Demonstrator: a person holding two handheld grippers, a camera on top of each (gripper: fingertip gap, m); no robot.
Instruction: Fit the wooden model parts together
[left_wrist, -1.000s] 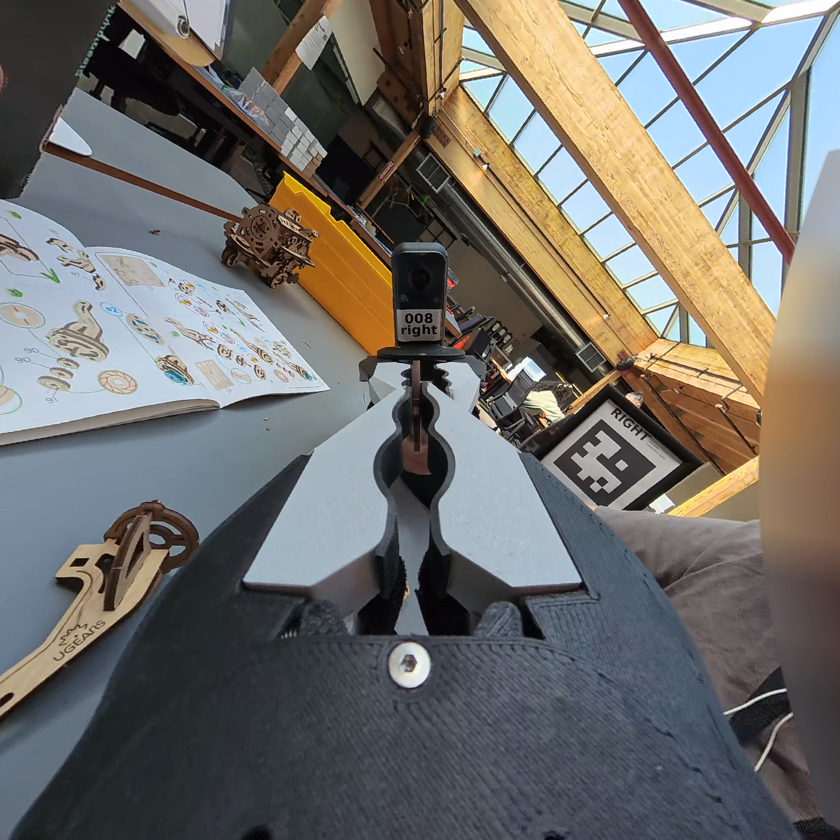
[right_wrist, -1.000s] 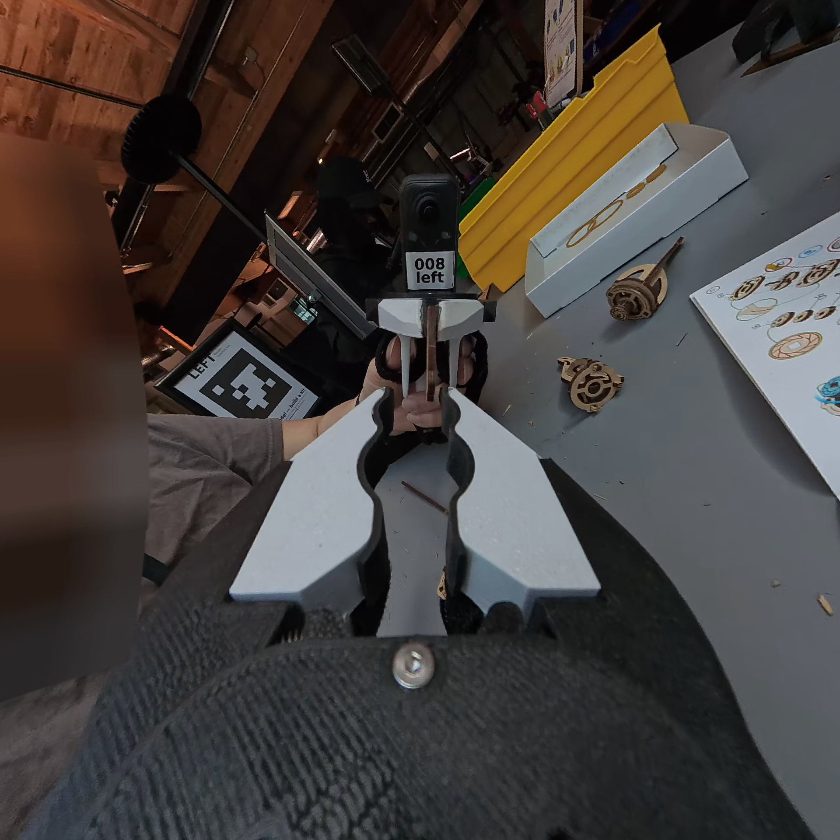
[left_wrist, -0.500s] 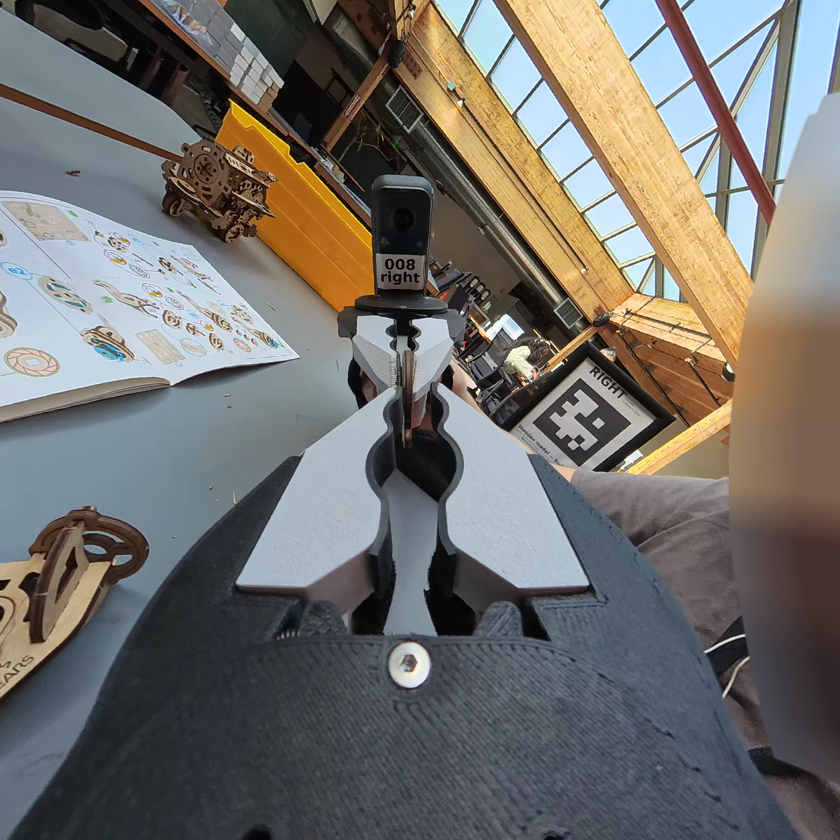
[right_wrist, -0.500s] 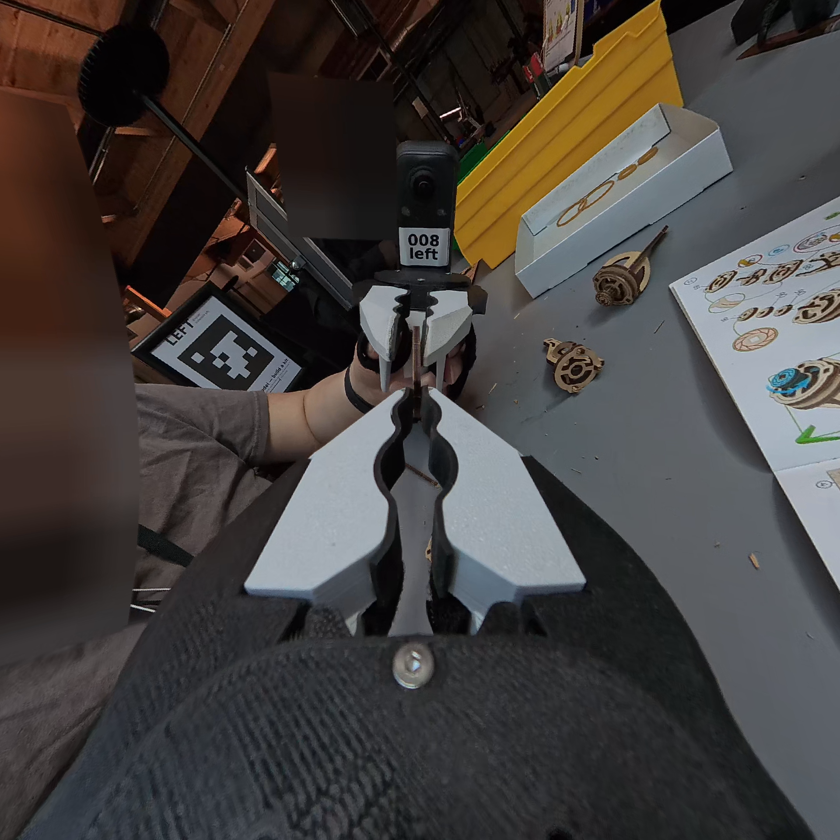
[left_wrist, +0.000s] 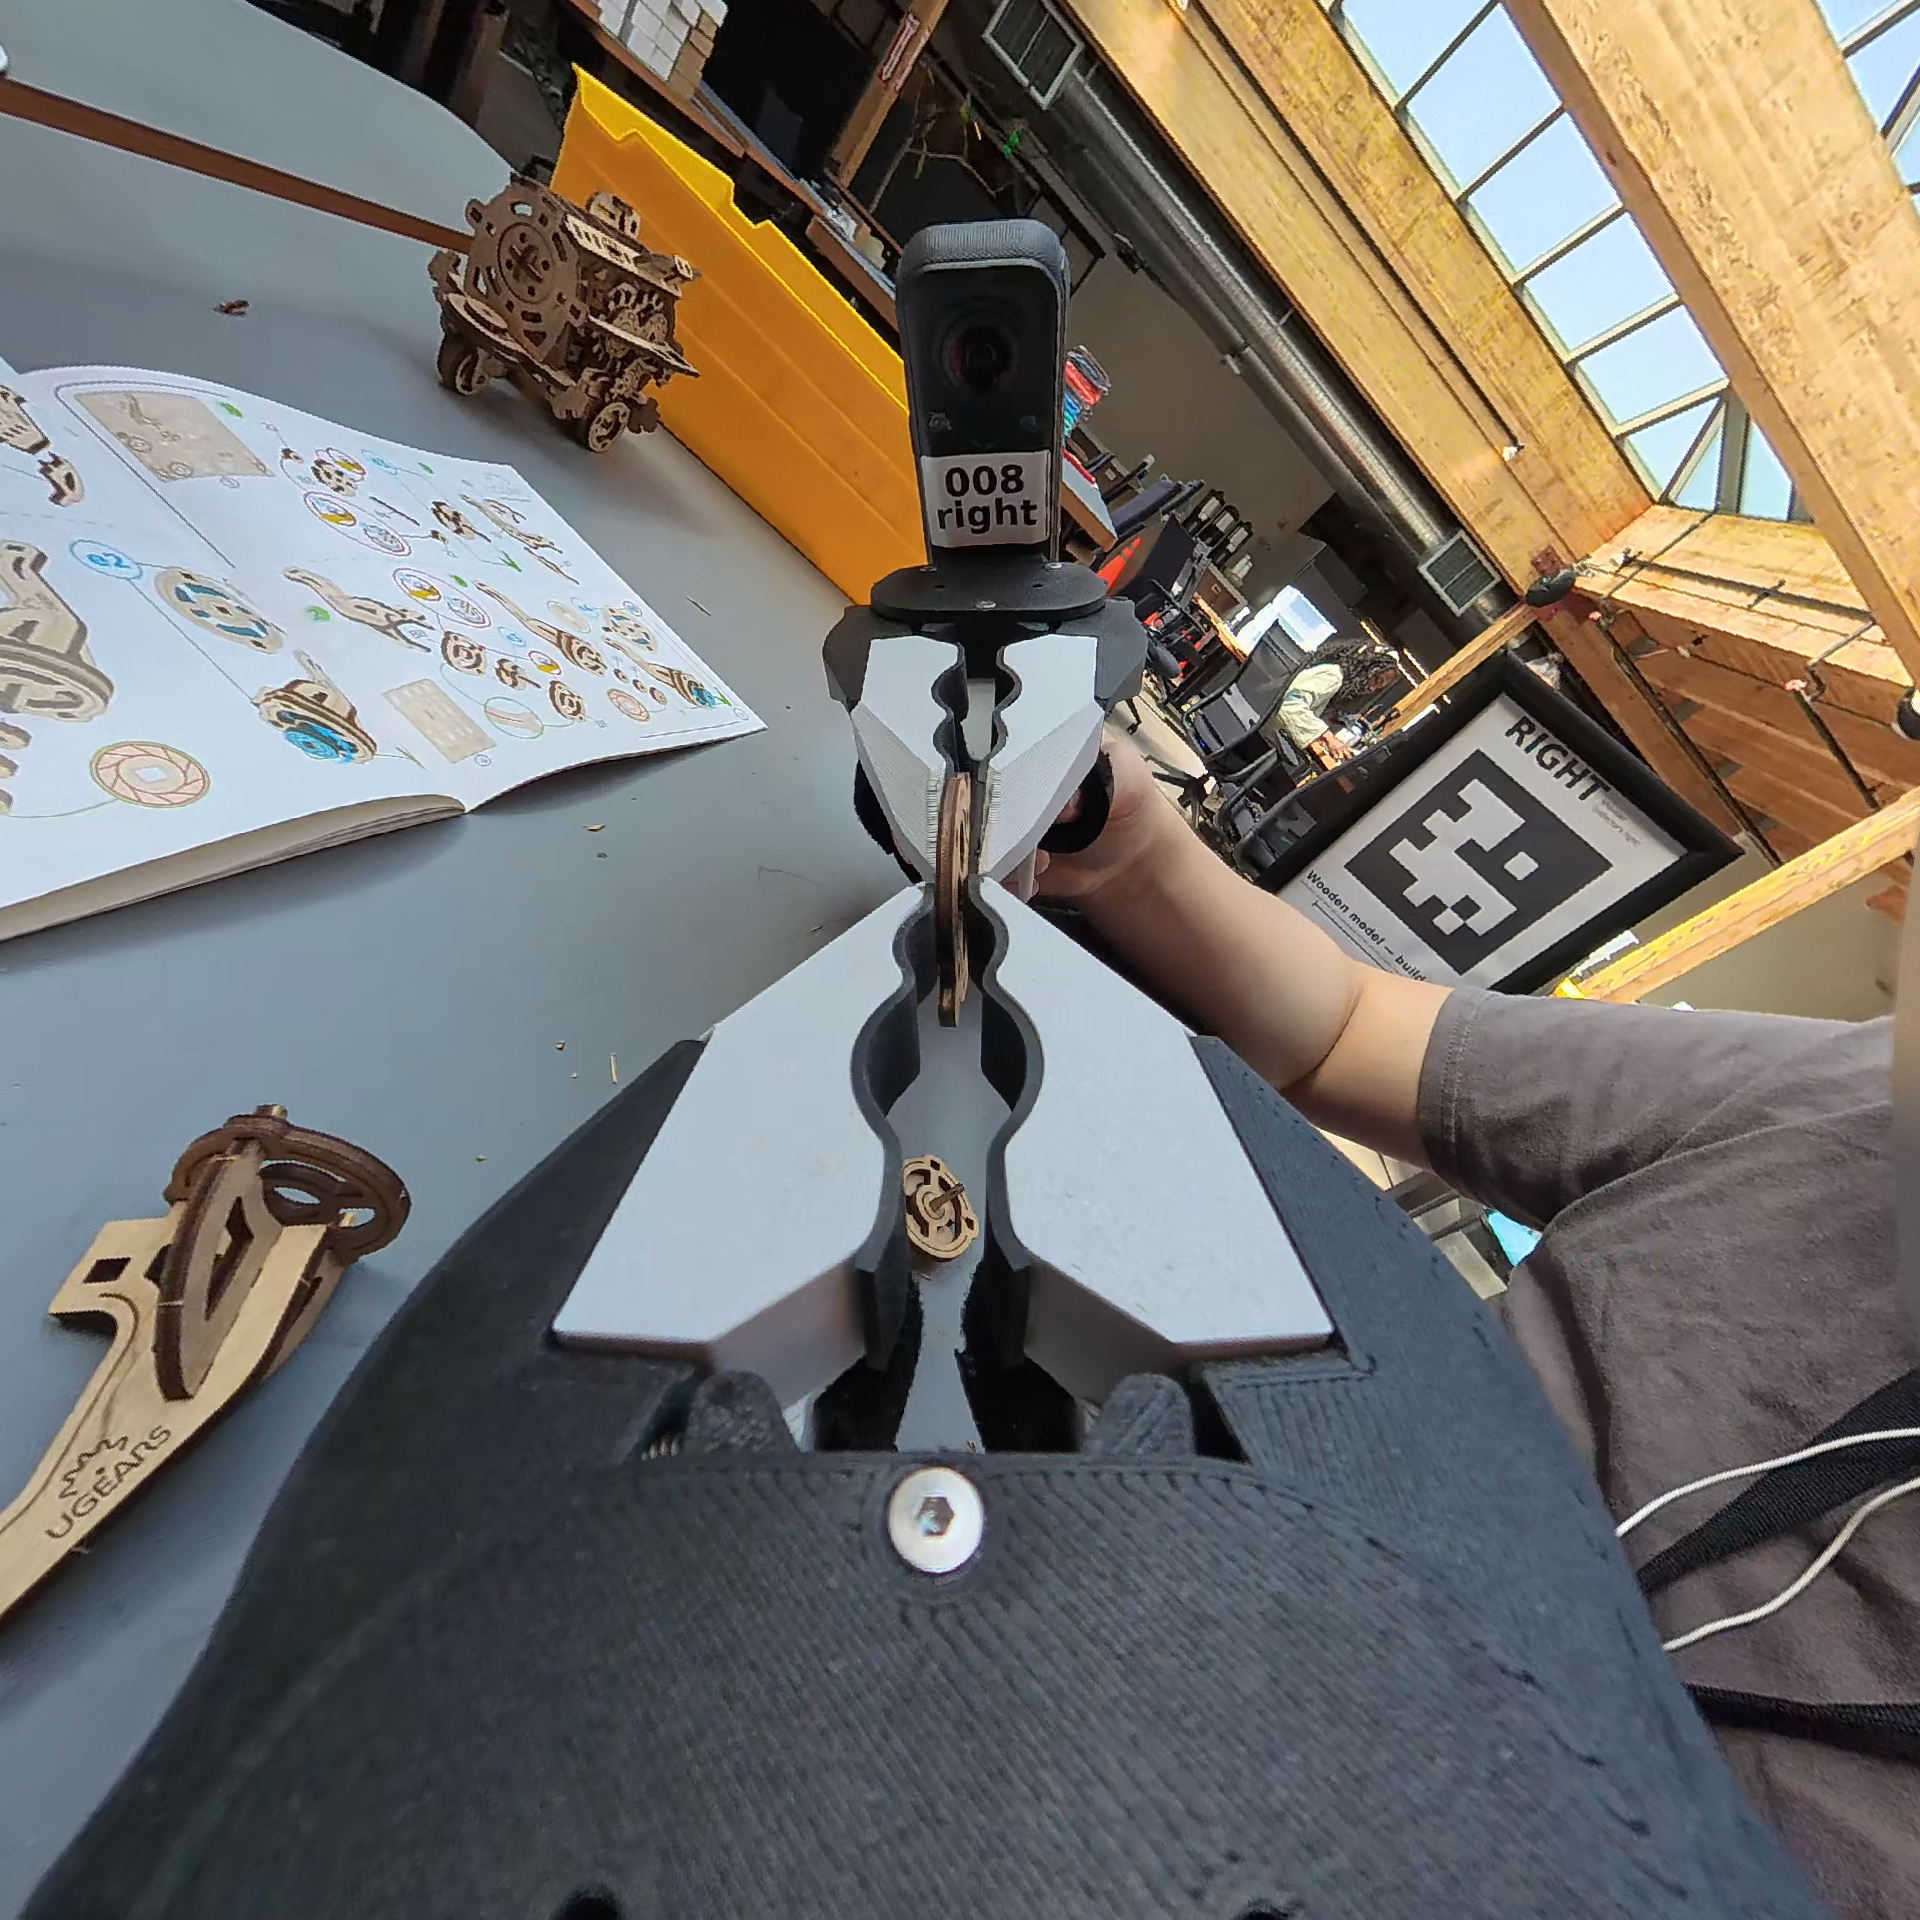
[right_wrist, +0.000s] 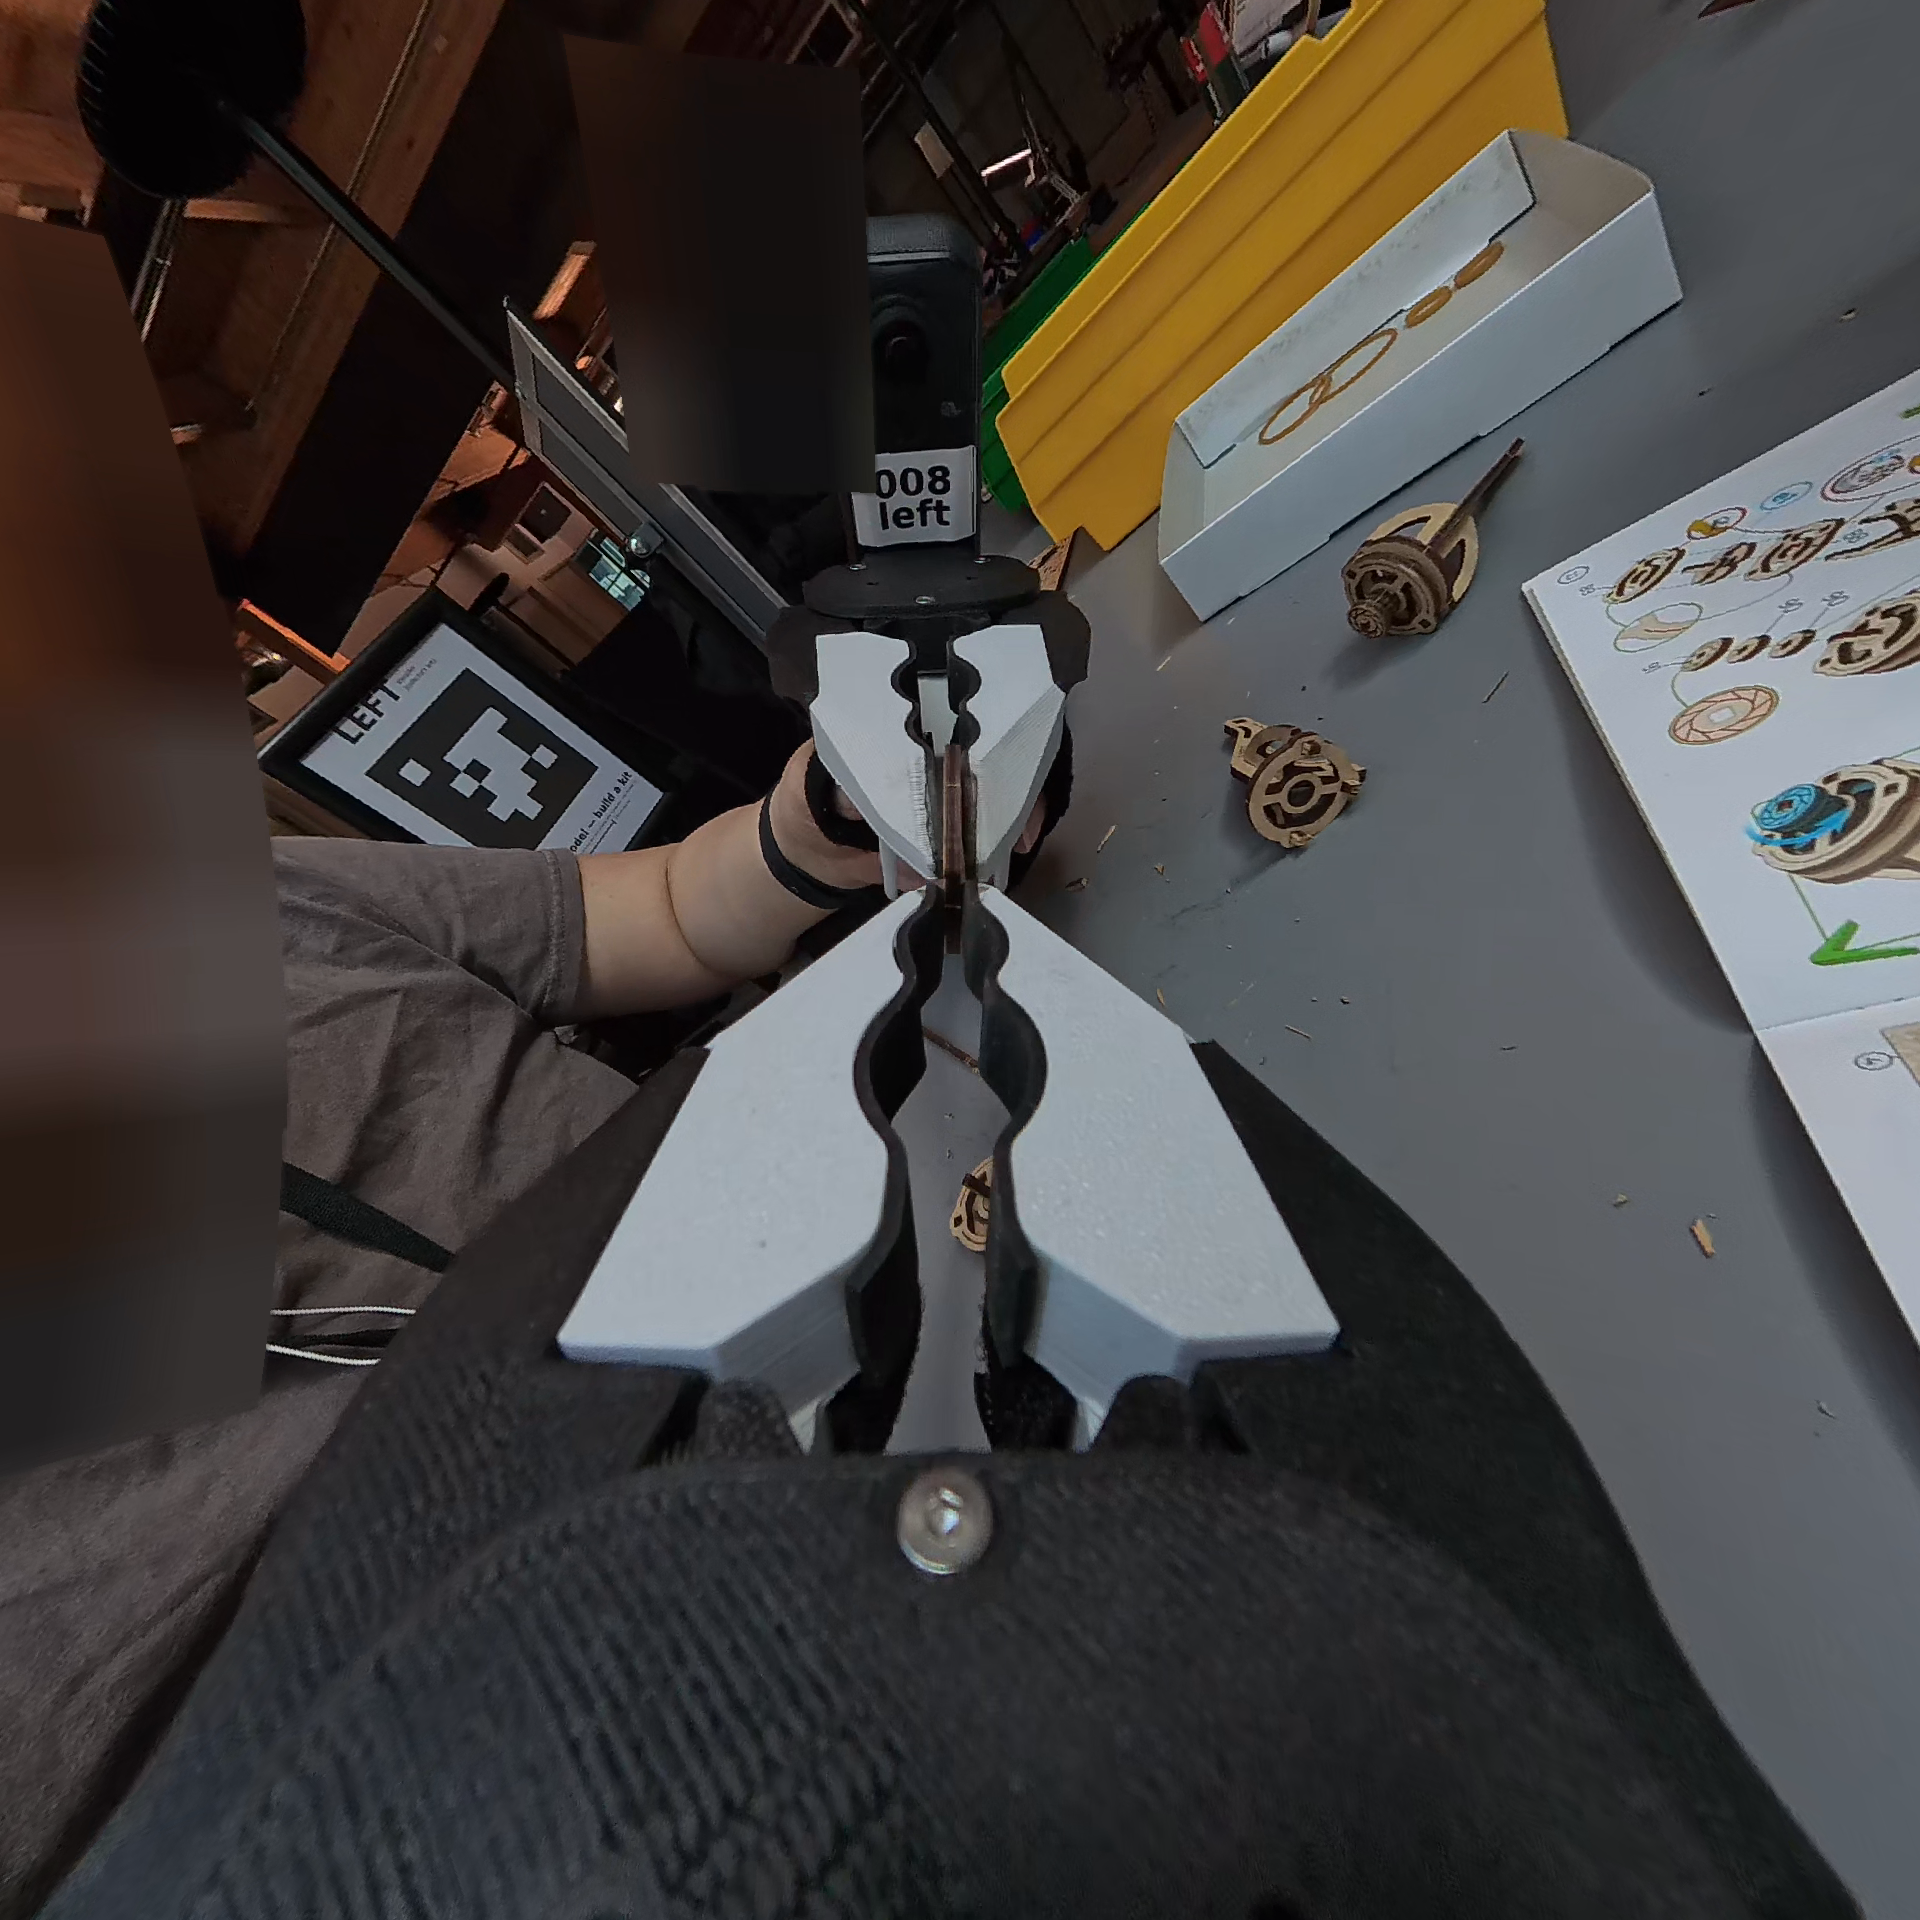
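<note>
A thin, round, pale wooden disc (left_wrist: 953, 894) stands edge-on, clamped by both left gripper (left_wrist: 948, 906) and right gripper (right_wrist: 948, 906).

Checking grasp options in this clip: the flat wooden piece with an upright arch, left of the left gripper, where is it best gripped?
Grip the upright arch of the flat wooden piece, probably from above, fingers on its two broad faces. The base lies flat on the table, leaving no edge to get under.
</note>
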